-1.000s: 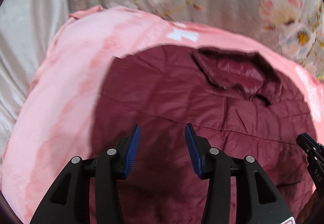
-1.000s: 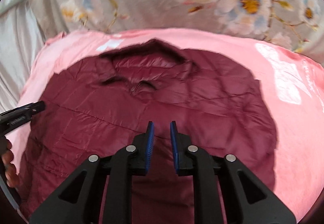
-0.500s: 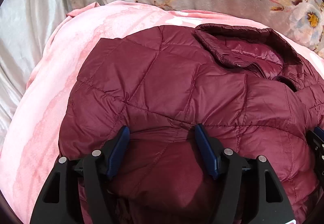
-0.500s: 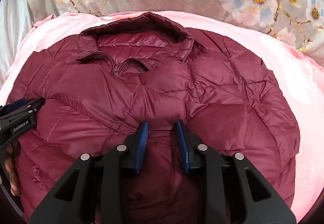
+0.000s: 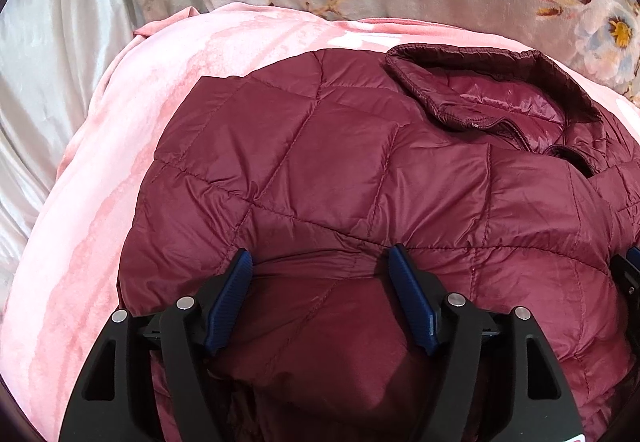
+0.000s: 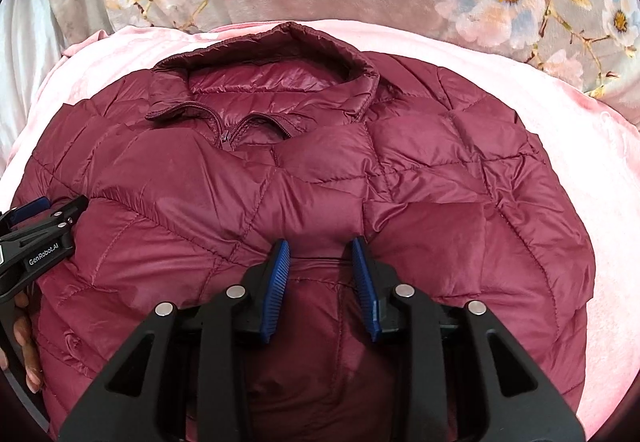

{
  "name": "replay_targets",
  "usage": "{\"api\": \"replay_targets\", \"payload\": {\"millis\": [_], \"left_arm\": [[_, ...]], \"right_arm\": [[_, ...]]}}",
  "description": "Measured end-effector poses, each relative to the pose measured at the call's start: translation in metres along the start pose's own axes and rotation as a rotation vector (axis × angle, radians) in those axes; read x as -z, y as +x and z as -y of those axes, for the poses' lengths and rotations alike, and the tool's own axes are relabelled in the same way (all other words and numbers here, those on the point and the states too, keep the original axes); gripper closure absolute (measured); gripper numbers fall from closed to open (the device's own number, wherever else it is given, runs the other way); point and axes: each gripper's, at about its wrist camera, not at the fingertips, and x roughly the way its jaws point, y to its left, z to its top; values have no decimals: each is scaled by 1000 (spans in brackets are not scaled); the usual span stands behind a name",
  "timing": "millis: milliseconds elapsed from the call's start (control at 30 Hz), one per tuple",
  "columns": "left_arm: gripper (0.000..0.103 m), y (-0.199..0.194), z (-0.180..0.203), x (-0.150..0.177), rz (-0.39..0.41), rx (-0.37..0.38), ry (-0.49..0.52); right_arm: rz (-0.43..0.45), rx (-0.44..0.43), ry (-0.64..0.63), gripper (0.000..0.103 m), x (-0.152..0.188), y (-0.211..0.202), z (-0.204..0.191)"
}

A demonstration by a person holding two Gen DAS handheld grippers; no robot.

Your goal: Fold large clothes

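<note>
With both claws spread wide, my left gripper and right gripper press puffy fabric, gripping nothing. Maroon quilted jacket lies folded on pink blanket, collar far. Judging: light, soft, springy, slick shell; pinch folded edge at seams.

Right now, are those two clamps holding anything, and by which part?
Nothing is clamped. Left gripper and right gripper are both open, straddling a folded edge of the maroon jacket.
</note>
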Motion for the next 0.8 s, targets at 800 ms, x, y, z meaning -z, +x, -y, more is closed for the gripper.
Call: {"api": "replay_targets", "payload": {"millis": [800], "left_arm": [[25,-17,-13,3,-3,-23,123]], "right_arm": [[-23,105,-12,57,17,-30,35]]}}
